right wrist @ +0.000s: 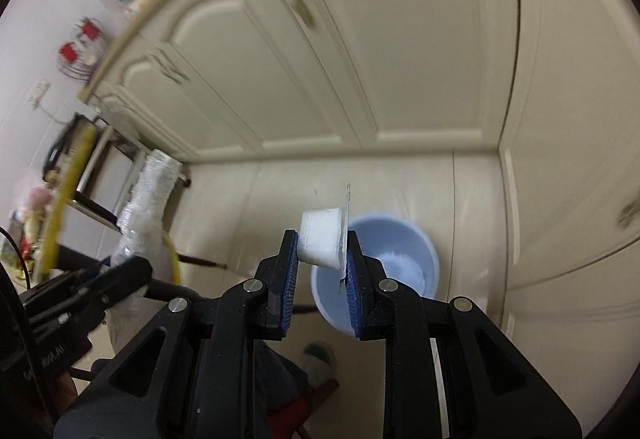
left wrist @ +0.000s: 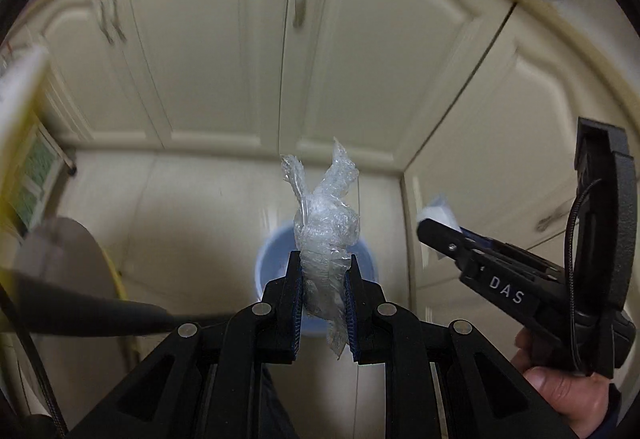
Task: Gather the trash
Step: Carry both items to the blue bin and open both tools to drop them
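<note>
My left gripper (left wrist: pixel 323 279) is shut on a crumpled clear plastic wrap (left wrist: pixel 326 227) and holds it in the air above a light blue bin (left wrist: pixel 272 271) on the floor. My right gripper (right wrist: pixel 322 259) is shut on a small white plastic cup (right wrist: pixel 322 239) and holds it above and left of the same bin (right wrist: pixel 400 251), which has white material inside. The right gripper also shows in the left wrist view (left wrist: pixel 430 225) at the right, with the white cup (left wrist: pixel 438 215). The left gripper (right wrist: pixel 124 267) with the wrap (right wrist: pixel 144 199) shows at the left of the right wrist view.
Cream cabinet doors (left wrist: pixel 208 51) stand behind the bin, with more (right wrist: pixel 568 159) to its right. A round table edge (left wrist: pixel 80 271) lies at the left. A metal rack (right wrist: pixel 104 175) and counter clutter (right wrist: pixel 84 47) sit at far left. A slippered foot (right wrist: pixel 320 363) is below.
</note>
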### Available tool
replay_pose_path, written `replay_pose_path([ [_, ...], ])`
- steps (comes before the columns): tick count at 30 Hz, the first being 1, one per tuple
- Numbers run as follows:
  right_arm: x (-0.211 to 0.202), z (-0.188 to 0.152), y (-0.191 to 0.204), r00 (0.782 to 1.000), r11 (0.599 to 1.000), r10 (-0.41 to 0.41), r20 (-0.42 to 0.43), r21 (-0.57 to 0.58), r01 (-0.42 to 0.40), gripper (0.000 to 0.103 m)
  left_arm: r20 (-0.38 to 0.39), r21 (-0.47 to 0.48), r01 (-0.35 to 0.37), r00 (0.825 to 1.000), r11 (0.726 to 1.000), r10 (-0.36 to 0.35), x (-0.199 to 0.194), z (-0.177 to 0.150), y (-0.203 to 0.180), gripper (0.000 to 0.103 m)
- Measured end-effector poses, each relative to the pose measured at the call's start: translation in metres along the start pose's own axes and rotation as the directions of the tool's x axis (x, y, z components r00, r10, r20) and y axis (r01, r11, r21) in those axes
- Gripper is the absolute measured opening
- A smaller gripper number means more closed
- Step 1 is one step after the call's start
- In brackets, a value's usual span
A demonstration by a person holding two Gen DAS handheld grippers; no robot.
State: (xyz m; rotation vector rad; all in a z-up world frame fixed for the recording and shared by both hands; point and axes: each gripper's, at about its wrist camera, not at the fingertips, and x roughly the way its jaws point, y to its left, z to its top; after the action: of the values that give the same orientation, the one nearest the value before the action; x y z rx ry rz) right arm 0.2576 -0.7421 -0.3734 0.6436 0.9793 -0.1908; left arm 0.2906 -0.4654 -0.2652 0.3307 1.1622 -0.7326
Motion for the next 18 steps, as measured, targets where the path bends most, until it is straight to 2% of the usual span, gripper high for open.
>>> replay_pose_path([
  [4,0.049,-0.008,-0.026,0.996,0.999,0.003,-0.089,0.043,0.001,0.021,-0.111,-0.049,0.0,0.994,0.999,-0.005,0.072,0.037,0.016,0.015],
  [8,0.077,-0.013,-0.045,0.991,0.997,0.007,-0.136,0.076,0.004,0.021,-0.156,-0.065,-0.004,0.988,0.998,-0.007,0.118,0.075,0.026,0.017],
  [11,0.085,-0.01,-0.05,0.988,0.997,0.01,-0.153,0.082,0.003,0.021,-0.164,-0.071,-0.014,0.986,0.997,0.003,0.134,0.098,0.034,0.021],
  [16,0.094,-0.005,-0.054,0.986,0.996,0.008,-0.167,0.092,0.007,0.024,-0.164,-0.068,-0.03,0.986,0.997,0.018,0.153,0.128,0.048,0.046],
  [17,0.096,-0.005,-0.055,0.986,0.995,0.007,-0.168,0.095,0.009,0.028,-0.163,-0.067,-0.038,0.986,0.997,0.026,0.157,0.137,0.051,0.049],
  [18,0.097,-0.004,-0.055,0.986,0.995,0.003,-0.17,0.097,0.014,0.037,-0.163,-0.068,-0.042,0.986,0.997,0.03,0.159,0.139,0.053,0.053],
])
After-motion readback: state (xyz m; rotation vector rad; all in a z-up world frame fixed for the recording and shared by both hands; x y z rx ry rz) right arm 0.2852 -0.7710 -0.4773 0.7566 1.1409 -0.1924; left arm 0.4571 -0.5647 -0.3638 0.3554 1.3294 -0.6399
